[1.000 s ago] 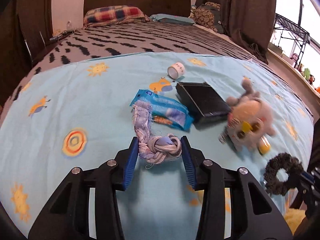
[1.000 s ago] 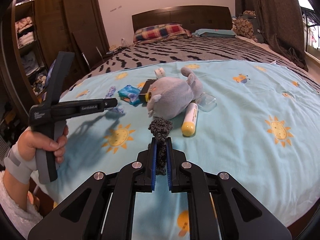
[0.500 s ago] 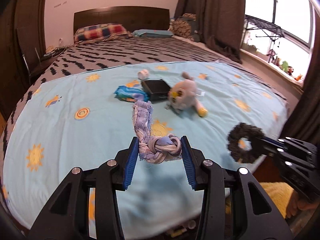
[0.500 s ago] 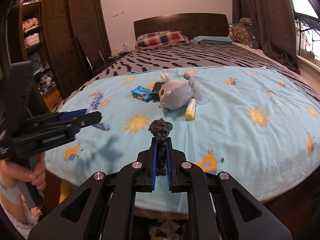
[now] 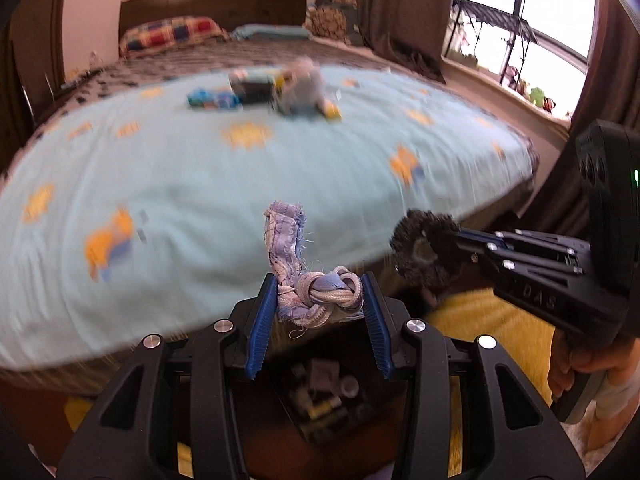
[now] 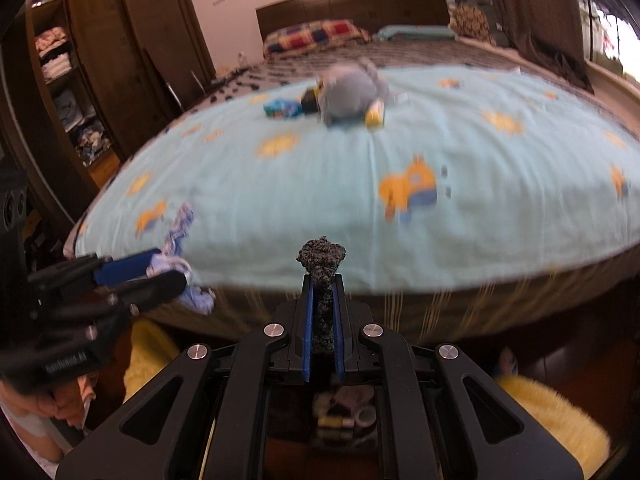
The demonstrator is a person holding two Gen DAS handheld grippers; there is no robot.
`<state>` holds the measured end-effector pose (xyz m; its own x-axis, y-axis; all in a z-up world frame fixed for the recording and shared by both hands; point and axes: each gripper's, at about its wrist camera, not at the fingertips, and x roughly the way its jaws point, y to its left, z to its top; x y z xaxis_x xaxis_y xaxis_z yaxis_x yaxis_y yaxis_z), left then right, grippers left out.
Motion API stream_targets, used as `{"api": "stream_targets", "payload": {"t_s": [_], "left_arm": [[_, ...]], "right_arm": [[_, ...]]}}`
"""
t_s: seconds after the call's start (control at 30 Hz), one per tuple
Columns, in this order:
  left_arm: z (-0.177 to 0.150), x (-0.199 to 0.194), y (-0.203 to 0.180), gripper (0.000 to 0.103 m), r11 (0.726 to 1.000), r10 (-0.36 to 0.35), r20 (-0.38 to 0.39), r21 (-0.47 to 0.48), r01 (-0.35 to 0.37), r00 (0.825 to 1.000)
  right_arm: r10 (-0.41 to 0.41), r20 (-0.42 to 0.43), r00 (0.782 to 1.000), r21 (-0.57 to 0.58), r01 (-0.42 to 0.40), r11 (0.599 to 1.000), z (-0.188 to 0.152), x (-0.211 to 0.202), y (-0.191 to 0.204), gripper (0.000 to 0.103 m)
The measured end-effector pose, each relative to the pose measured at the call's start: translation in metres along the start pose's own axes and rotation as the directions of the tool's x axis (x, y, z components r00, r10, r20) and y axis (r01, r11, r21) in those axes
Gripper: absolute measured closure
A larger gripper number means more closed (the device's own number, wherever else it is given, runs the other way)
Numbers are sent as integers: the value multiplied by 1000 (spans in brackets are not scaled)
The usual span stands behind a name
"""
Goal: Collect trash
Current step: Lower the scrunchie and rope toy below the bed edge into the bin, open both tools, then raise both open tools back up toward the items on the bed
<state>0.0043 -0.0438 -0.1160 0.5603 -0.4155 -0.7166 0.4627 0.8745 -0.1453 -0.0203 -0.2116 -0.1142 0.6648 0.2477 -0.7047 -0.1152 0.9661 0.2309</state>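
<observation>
Frayed blue-white knotted rag (image 5: pixel 316 294) sits clamped between the fingers of the left gripper (image 5: pixel 320 300), its knot lying crosswise between the blue pads and its loose tail standing up toward 12 o'clock. Black fuzzy ring (image 5: pixel 424 254) is pinched edge-on in the right gripper (image 6: pixel 321 312), whose pads are closed tight on it; the ring's long axis runs along the fingers, its free end pointing to 12 o'clock in the right wrist view. Both grippers hang past the foot edge of the bed (image 6: pixel 320 200), above a dark bin (image 5: pixel 324 400) on the floor holding small items too blurred to name. Light-blue sheet (image 5: pixel 180 184) with orange sun prints covers the bed. Far up the sheet, at 12 o'clock, lie a grey plush toy (image 6: pixel 352 92), a blue packet (image 6: pixel 282 109) and a dark box (image 5: pixel 256 90), close together. Yellow shaggy rug (image 6: pixel 548 412) lies at 4 o'clock. Wooden wardrobe (image 6: pixel 100 72) stands at 10 o'clock; a window (image 5: pixel 520 20) at 2 o'clock.
</observation>
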Motion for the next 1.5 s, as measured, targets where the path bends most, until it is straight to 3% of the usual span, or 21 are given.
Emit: {"api": "stream_targets", "payload": {"t_s": [0.33,0.83,1.0,1.13,1.27,1.33,1.4,1.47,1.5], "left_arm": [[-52,44,0,63,1000,-13,-132,-26,10,991],[-94,120,14,62,997,-31,-330,-79,5,943],[-95,131,16,58,996,-23,-358,-85,-8,933],[-98,133,21,43,996,-12,-362,-88,-22,932],[-94,126,28,33,995,2,-354,-89,-35,935],[-90,120,29,29,995,6,-345,-88,-39,938],[-85,113,31,23,995,17,-327,-83,-47,945],[-78,99,35,16,996,39,-300,-70,-62,953],[-75,94,35,15,995,44,-289,-69,-66,956]], "right_arm": [[-29,-145,989,34,34,999,-45,38,-8,93],[-31,-314,949,71,57,996,-76,96,-16,93],[-31,-328,944,86,62,994,-74,108,-18,90],[-31,-326,945,108,70,992,-68,109,-26,89],[-18,-310,951,134,63,989,-61,106,-34,55],[-23,-296,955,141,67,988,-57,102,-37,53],[-29,-275,961,149,72,986,-52,95,-39,41],[-41,-241,970,150,79,986,-46,84,-42,19],[-52,-222,974,145,86,986,-41,77,-44,15]]}}
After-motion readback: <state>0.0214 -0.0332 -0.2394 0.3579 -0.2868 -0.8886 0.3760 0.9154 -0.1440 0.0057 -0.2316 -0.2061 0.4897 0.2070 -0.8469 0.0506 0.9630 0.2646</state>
